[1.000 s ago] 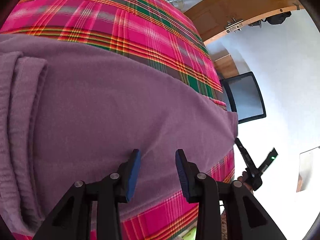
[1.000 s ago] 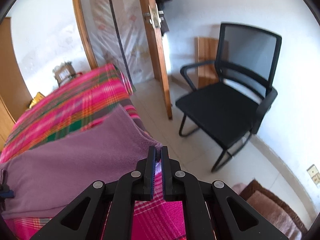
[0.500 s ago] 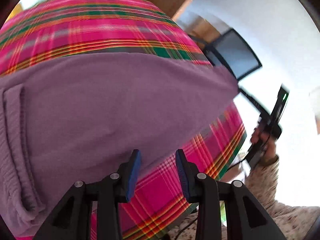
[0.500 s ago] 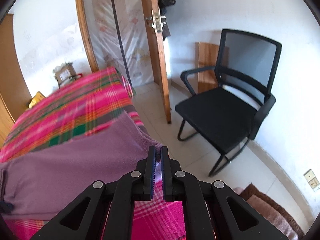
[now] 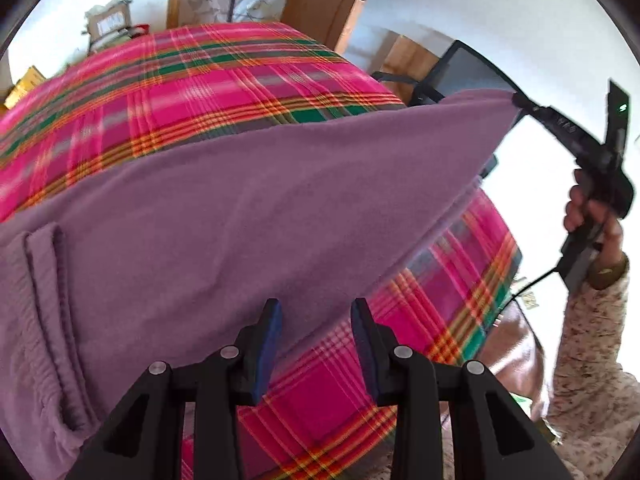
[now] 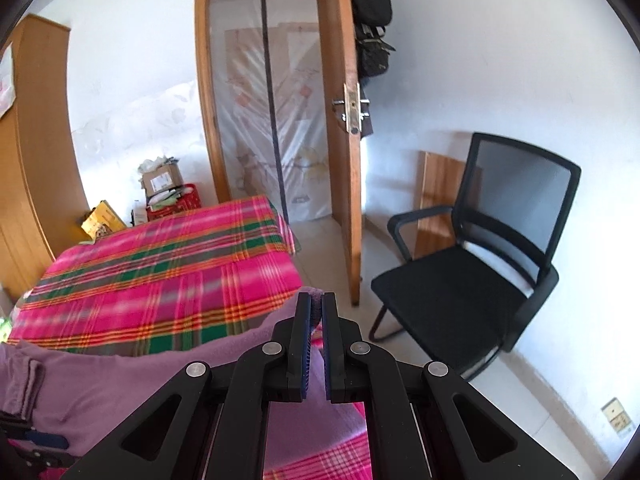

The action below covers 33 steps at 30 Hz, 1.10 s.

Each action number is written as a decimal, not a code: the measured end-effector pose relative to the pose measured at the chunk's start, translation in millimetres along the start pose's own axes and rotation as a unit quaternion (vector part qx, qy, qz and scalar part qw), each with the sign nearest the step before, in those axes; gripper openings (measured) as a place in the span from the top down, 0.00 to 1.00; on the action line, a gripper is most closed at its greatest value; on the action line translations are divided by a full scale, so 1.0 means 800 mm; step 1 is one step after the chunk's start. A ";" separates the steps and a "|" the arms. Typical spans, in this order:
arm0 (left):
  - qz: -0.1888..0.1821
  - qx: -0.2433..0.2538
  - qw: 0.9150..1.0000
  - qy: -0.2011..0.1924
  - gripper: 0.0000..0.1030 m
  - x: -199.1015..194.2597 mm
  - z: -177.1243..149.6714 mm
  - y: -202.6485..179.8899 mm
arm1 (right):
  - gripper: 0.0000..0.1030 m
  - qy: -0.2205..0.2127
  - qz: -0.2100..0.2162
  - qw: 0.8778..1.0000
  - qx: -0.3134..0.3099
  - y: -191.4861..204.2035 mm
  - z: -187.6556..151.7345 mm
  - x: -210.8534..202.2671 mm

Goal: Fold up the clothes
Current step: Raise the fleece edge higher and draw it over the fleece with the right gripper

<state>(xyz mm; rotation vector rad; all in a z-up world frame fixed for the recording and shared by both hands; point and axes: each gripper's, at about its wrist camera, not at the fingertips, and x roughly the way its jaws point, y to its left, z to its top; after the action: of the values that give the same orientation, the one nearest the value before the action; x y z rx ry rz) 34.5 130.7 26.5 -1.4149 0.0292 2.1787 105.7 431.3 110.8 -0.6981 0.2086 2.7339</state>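
Purple sweater (image 5: 224, 216) spread over the pink plaid bedspread (image 5: 192, 80), far-right corner pulled up off the bed. Right gripper (image 6: 316, 310) pinched tight on that corner, fabric bunched between the pads. Left gripper (image 5: 316, 320) hanging wide open just above the sweater's near edge, nothing in it. Black mesh office chair (image 6: 500, 264) off to the right by the open wooden door (image 6: 348, 140).
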 end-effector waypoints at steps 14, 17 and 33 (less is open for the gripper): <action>0.092 0.101 0.991 -0.009 0.65 0.020 -0.005 -0.061 | 0.95 0.001 0.008 1.000 -0.001 -0.003 0.006 -0.003; 0.099 0.095 0.991 -0.004 0.65 0.025 -0.002 -0.059 | 0.95 0.003 0.011 1.000 0.004 -0.007 0.002 -0.002; 0.049 0.051 0.997 -0.030 0.90 0.004 0.004 -0.050 | 0.95 0.051 0.009 0.998 0.034 -0.033 -0.037 0.028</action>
<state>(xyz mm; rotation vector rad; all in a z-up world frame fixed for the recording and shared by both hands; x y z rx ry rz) 48.5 167.2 35.8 -1.3164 0.1890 2.2644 108.8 455.9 72.1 -0.8208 0.3307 2.6961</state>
